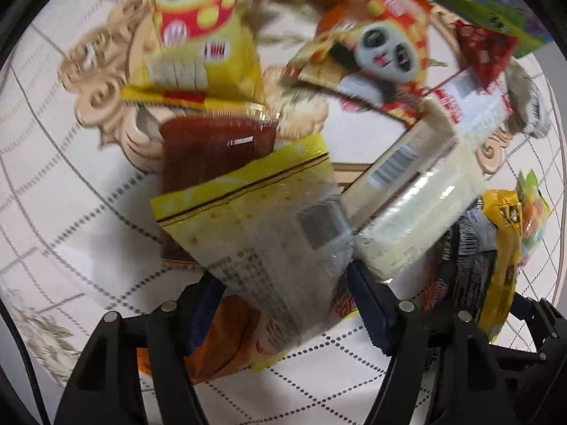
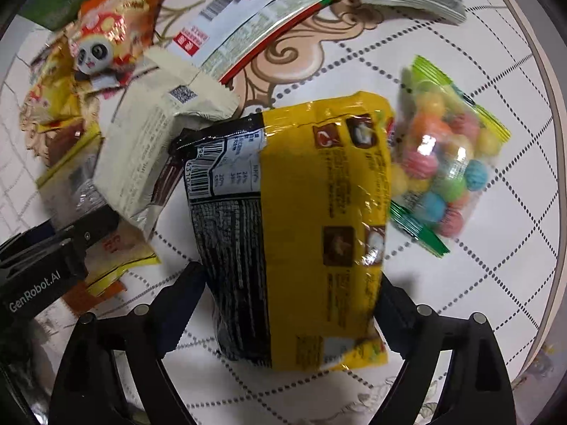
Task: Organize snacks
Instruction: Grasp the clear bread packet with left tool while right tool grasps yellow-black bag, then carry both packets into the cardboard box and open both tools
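Yellow-and-black bag (image 2: 301, 226) beside the rainbow candy pouch (image 2: 443, 163), on a white tablecloth (image 2: 496, 71) with dotted diamonds and tan swirls.

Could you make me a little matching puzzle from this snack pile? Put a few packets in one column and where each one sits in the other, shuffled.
Things:
1. yellow and black bag
2. clear packet of coloured candy balls
3. orange panda packet
4. yellow-topped clear packet

Places:
A. between the left gripper's fingers
B. beside the yellow and black bag, away from the pile
C. far end of the pile
D. between the right gripper's fingers

Pairs: 1-D, 2-B, 3-C, 4-A
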The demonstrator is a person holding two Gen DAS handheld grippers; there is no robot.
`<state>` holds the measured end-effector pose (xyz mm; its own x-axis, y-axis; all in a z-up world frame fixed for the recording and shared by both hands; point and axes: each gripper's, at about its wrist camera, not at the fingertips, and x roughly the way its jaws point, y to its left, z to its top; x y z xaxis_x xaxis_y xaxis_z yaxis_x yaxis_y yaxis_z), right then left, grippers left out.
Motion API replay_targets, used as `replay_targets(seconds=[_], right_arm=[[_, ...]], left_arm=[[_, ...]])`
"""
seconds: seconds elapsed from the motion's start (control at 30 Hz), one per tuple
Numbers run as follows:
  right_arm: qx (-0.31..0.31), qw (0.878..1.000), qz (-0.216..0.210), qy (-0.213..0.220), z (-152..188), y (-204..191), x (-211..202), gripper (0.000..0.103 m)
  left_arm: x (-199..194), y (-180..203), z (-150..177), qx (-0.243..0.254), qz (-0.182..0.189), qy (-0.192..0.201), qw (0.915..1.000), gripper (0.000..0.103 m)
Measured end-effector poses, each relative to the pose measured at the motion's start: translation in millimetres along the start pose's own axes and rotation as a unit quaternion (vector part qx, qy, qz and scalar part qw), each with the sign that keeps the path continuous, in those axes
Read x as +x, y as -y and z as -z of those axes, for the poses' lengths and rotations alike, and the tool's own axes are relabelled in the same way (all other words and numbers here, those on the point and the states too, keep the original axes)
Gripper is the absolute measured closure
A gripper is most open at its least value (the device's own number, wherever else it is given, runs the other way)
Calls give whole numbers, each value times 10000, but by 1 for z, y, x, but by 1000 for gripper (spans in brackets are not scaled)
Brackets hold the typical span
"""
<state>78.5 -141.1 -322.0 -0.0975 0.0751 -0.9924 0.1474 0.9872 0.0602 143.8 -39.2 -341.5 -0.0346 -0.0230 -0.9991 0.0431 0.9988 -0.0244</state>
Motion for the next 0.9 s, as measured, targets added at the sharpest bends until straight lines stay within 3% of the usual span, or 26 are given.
replay_targets(seconds=[0.07, 0.13, 0.23, 0.37, 0.47, 0.67, 0.8, 0.9], right_arm=[[-43, 9996, 270, -52, 1, -8, 7, 12], [-99, 9990, 445, 1, 5, -14, 11, 13], [-13, 9989, 465, 112, 11, -13, 14, 15], [135, 9987, 445, 220, 35, -10, -6, 15], [282, 9986, 263, 368, 62, -5, -31, 15], [469, 9951, -367, 784, 82, 5, -84, 15], [322, 9910, -671, 1112, 81, 9, -124, 15], [203, 9867, -910, 1333, 58, 18, -154, 15]], left_arm=[[4, -3, 6, -81, 99, 70, 9999, 36], [4, -2, 16, -66, 157, 190, 9997, 46], [-14, -4, 33, 90, 166, 319, 9993, 55], [-37, 5, 49, 451, 149, 531, 9975, 56], [-59, 13, 64, 709, 200, 637, 9952, 57], [-120, 13, 86, 877, 424, 859, 9915, 57], [-172, 14, 63, 930, 556, 1199, 9868, 57], [-222, -11, 36, 904, 729, 1379, 9836, 57]])
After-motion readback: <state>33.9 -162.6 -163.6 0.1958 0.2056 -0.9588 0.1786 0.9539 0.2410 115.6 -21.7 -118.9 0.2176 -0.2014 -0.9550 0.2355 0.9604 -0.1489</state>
